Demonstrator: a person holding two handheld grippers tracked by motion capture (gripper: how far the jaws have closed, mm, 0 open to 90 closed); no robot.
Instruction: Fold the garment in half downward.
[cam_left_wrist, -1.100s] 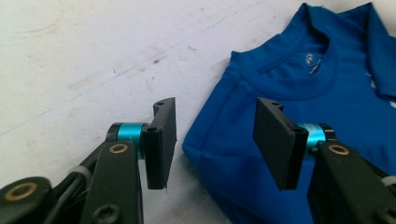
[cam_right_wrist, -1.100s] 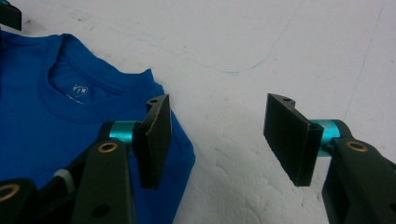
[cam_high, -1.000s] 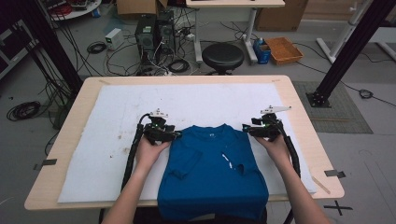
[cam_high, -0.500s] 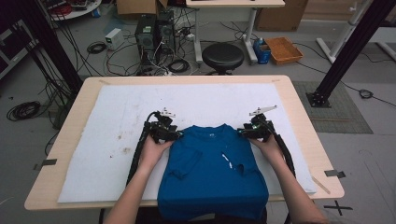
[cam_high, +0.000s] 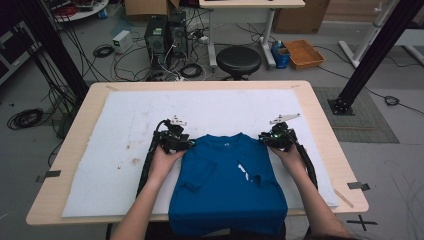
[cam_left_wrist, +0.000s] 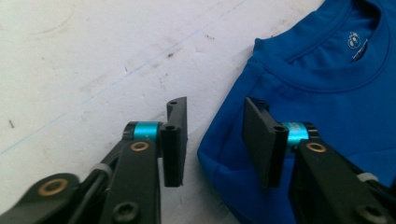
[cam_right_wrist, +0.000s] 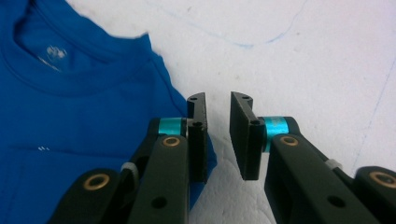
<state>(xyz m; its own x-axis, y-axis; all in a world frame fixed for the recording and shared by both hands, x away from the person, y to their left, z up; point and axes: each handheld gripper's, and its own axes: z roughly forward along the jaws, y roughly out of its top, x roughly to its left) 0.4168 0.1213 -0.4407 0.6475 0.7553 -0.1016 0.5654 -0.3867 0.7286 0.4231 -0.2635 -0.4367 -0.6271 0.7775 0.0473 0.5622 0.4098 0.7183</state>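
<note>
Lab: computer towers (cam_high: 165, 35), floor cables (cam_high: 102, 50) (tangled), black frame posts (cam_high: 377, 50).

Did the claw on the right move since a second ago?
Yes. The right claw slid inward along the white mat, toward the blue shirt, and now sits at its shoulder corner.

The blue T-shirt (cam_high: 227, 185) runs off the bottom edge of the high view, hem unseen, and both forearms are cut there too. In the left gripper view the shirt leaves the right and top edges; in the right gripper view, the left and top. The neck label print (cam_left_wrist: 357, 41) is too small to read. The white marks on the chest (cam_high: 243, 170) cannot be made out
</note>
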